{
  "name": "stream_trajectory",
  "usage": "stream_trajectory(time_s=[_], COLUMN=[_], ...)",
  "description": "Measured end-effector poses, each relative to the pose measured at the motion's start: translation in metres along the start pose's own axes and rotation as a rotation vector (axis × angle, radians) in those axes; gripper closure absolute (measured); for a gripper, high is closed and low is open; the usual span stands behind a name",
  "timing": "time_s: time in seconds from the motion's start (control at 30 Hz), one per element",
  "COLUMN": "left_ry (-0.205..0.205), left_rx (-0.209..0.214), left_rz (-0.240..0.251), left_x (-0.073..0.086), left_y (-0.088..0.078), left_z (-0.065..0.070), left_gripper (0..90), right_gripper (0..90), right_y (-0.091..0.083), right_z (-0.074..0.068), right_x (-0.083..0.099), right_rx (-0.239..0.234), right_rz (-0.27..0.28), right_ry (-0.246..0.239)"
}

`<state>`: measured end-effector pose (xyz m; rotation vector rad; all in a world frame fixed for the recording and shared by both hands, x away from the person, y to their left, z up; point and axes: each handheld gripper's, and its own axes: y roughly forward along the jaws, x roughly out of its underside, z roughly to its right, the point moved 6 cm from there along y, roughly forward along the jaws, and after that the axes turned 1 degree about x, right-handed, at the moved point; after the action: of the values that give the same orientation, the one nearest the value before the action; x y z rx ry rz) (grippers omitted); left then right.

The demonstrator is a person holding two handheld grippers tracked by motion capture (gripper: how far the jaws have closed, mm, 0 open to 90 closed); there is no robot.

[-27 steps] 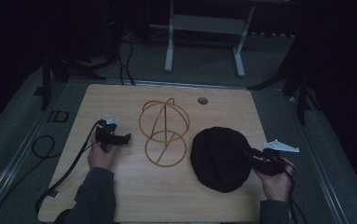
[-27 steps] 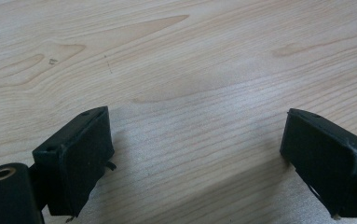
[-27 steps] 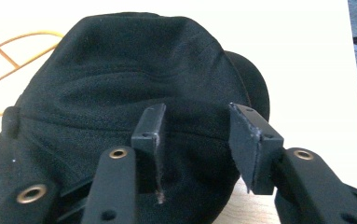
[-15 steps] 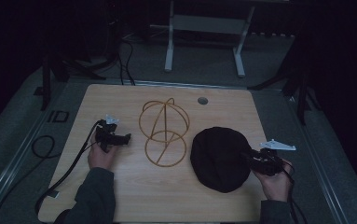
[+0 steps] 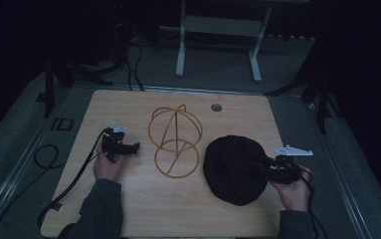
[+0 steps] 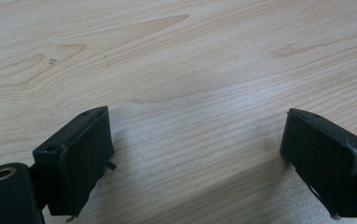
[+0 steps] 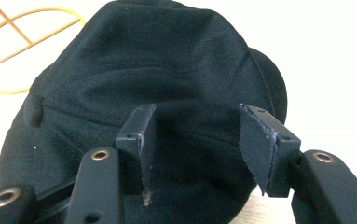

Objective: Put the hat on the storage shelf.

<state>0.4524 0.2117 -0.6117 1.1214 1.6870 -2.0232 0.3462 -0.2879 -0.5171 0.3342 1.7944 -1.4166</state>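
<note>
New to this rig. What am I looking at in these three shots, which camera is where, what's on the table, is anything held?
No robot arm here: a person sits at a wooden table and holds a two-jaw gripper in each hand.

The high view is a fixed camera above the person, looking forward and down. The other two pictures come from cameras riding on each gripper, looking along its black jaws.

On the table lie a wire stand made of golden hoops, near the middle, and a black cap to its right.

The left gripper sits left of the stand; in its own view the jaws stand wide apart over bare wood, holding nothing.

The right gripper is at the cap's right edge. Its jaws are open with the cap's fabric between them, not clamped on it.
</note>
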Motion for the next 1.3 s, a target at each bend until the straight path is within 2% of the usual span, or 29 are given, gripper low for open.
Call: stream_trajectory(time_s=[0.07, 0.27, 0.67, 1.13, 1.3], left_ry=[0.0, 0.0, 0.0, 0.0, 0.0], left_rx=[0.0, 0.0, 0.0, 0.0, 0.0], left_rz=[0.0, 0.0, 0.0, 0.0, 0.0], left_x=[0.0, 0.0, 0.0, 0.0, 0.0], left_y=[0.0, 0.0, 0.0, 0.0, 0.0], left_z=[0.0, 0.0, 0.0, 0.0, 0.0], left_gripper=[8.8, 8.8, 8.7, 8.7, 8.7], right_gripper=[46.1, 47.5, 47.2, 46.2, 46.3], right_y=[0.0, 0.003, 0.008, 0.017, 0.024], right_z=[0.0, -0.004, -0.007, 0.0, 0.004], right_x=[-0.001, -0.006, -0.018, -0.028, -0.032], right_rx=[0.001, 0.026, 0.04, 0.06, 0.069], right_rz=[-0.002, -0.037, -0.06, -0.095, -0.129], right_ry=[-0.001, -0.055, -0.109, -0.145, -0.167])
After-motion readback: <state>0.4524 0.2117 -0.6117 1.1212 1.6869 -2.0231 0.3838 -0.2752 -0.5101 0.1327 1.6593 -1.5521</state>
